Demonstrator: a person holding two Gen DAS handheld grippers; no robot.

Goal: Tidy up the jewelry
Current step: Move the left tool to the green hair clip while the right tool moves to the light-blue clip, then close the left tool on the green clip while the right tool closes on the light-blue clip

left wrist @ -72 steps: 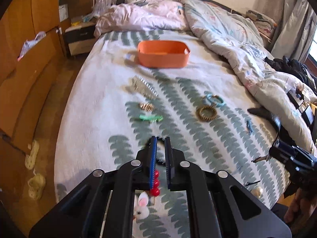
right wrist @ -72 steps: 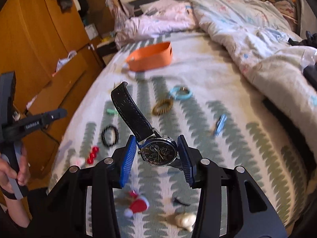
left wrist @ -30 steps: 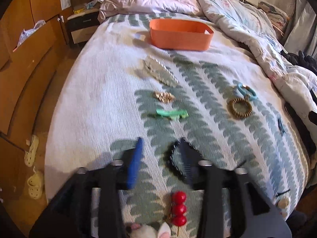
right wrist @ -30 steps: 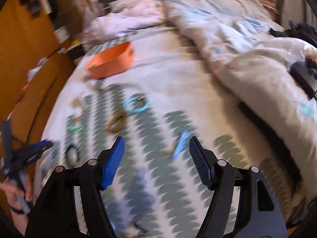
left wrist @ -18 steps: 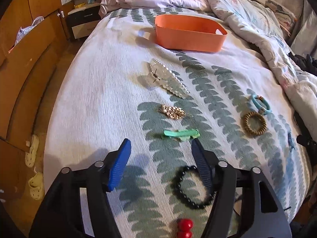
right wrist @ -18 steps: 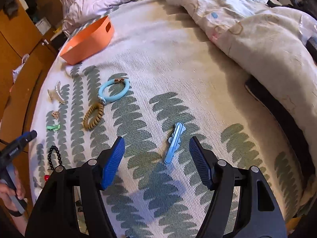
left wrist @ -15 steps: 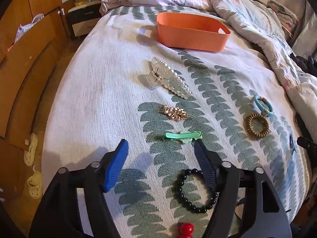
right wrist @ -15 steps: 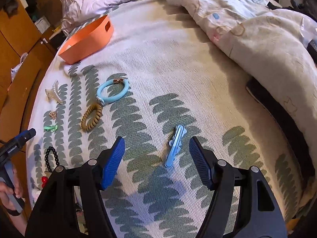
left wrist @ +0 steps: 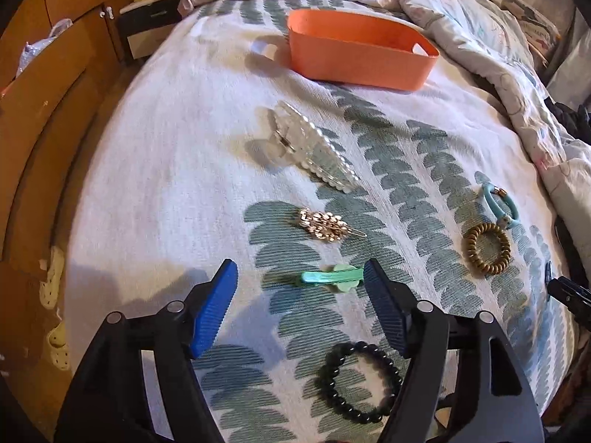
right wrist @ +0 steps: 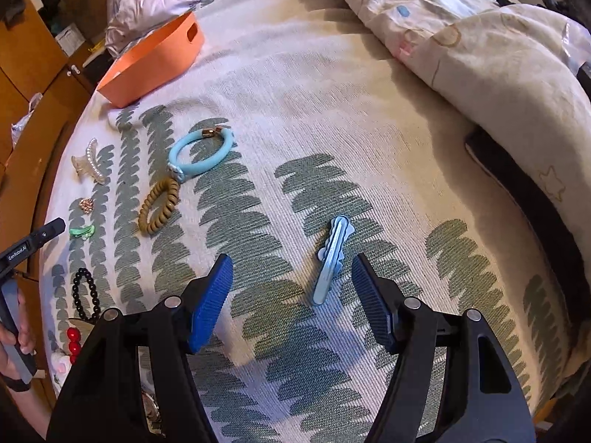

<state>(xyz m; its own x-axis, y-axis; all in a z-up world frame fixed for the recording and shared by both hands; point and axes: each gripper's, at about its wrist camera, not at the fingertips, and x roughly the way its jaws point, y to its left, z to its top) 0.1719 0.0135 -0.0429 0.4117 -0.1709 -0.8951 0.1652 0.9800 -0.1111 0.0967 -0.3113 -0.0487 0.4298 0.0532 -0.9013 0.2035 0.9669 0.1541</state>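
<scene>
My left gripper (left wrist: 299,273) is open low over the leaf-print bedspread, and a green hair clip (left wrist: 328,277) lies flat between its blue fingertips, untouched. A black bead bracelet (left wrist: 358,380) lies just under its right finger. Ahead are a gold pin (left wrist: 325,225) and a pearl claw clip (left wrist: 314,151). My right gripper (right wrist: 291,265) is open too, with a light blue hair clip (right wrist: 332,258) on the bed between its fingertips. The orange basket (left wrist: 358,59) stands at the far end of the bed.
A brown spiral hair tie (right wrist: 159,206) and a light blue bracelet (right wrist: 201,153) lie left of the right gripper. A rumpled duvet (right wrist: 480,55) covers the bed's right side. A wooden wardrobe (left wrist: 33,110) and the floor run along the left edge.
The right gripper no longer holds the watch and has dropped over the blue clip. The left gripper has opened and moved forward past the black bracelet to the green clip.
</scene>
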